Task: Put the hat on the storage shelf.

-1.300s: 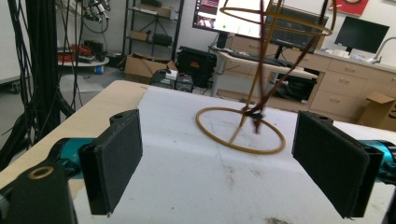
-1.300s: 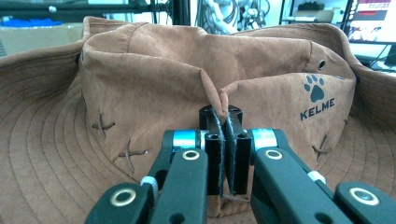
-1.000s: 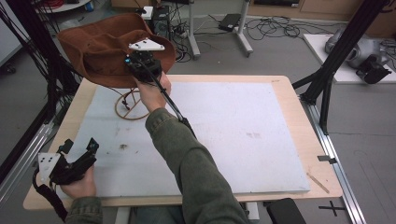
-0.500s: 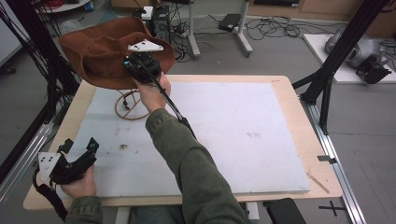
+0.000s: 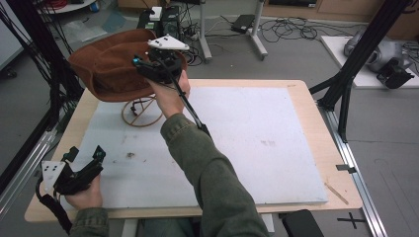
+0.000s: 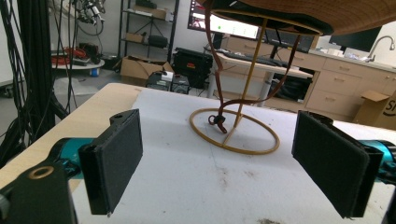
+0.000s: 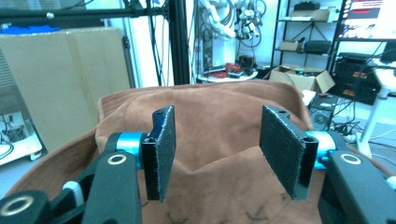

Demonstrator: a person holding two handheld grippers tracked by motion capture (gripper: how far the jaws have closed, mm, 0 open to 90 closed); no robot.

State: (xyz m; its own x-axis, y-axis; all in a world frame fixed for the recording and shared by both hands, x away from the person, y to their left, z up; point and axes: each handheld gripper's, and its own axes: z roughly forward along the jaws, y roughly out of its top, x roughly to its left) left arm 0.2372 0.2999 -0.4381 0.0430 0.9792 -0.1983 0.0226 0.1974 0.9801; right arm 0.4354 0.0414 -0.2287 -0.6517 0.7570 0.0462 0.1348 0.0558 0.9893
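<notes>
A brown suede hat (image 5: 106,69) sits on a thin wire stand (image 5: 141,118) at the table's far left. My right gripper (image 5: 143,66) hovers at the hat's crown. Its jaws have just been opening. In the right gripper view they stand apart (image 7: 215,149), with the crown's creased suede (image 7: 215,116) below and beyond them and the pads not pressing on it. My left gripper (image 5: 85,154) rests open at the near left corner, holding nothing. In the left gripper view its jaws (image 6: 224,168) frame the stand's ring (image 6: 233,137), a dangling strap (image 6: 219,119) and the brim (image 6: 327,14).
A white mat (image 5: 247,138) covers most of the wooden table (image 5: 306,86). Black frame posts (image 5: 356,64) rise at the right and left edges. Cables and equipment lie on the floor beyond the far edge.
My right hand has lifted slightly at the hat's crown, and the hat stays on its stand. The left gripper has not moved.
</notes>
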